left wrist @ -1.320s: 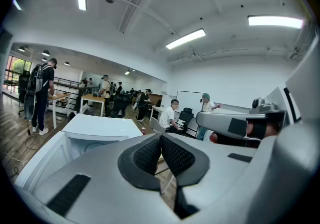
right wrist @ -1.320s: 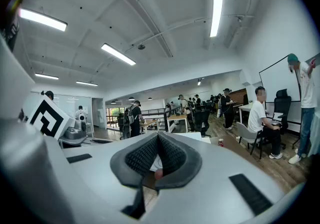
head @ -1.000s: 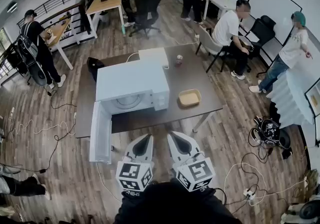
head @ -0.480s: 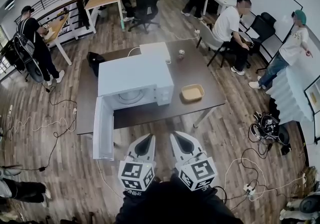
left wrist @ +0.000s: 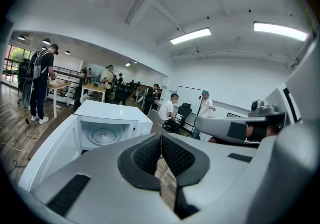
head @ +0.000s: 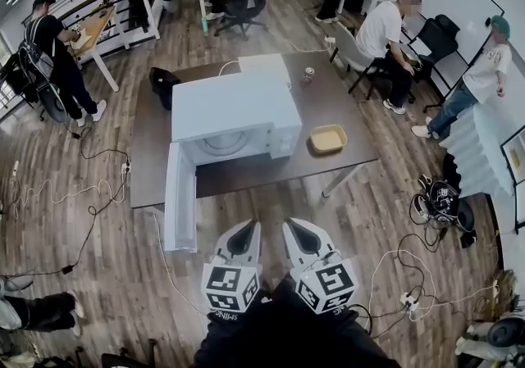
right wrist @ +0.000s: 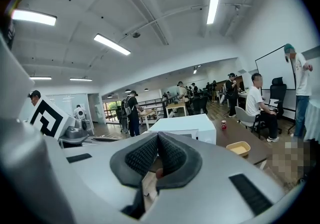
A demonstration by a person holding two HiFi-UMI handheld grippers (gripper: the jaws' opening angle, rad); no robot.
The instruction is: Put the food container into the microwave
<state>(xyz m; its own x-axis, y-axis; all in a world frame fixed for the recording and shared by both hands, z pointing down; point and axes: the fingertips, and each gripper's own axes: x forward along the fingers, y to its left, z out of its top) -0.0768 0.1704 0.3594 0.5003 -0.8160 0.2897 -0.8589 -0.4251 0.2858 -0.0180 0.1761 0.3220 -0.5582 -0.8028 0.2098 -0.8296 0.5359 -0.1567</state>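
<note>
Food container (head: 327,139) on the dark table (head: 156,170), near the right front corner, just right of the microwave (head: 234,116) and apart from it. Shallow, tan, a rounded rectangle; open top upward, pale yellow inside. Long axis roughly along the table's front edge, left to right in the head view, slightly skewed like the table itself. Same container (right wrist: 238,148) small in the right gripper view, near the table edge, right of the microwave (right wrist: 187,127).

Microwave white, opening toward the person, door (head: 180,198) swung wide on its left hinge and jutting out past the table's front edge. Inside, round glass turntable (left wrist: 103,135) in plain sight in the left gripper view. Behind the microwave, a white box (head: 262,63); to the right of that, a red can (head: 308,74), upright on the table.

Left gripper (head: 244,235) and right gripper (head: 299,235) side by side low in the head view, over the wooden floor (head: 98,276), well short of the table, both aimed toward it. Left gripper (left wrist: 161,150): ribbed pads pressed together, nothing between. Right gripper (right wrist: 157,154): pads likewise together, nothing held. Neither one touching container or microwave.

Seated person (head: 385,26) on a chair beyond the table's far right corner; more people standing at desks farther back in the room.
</note>
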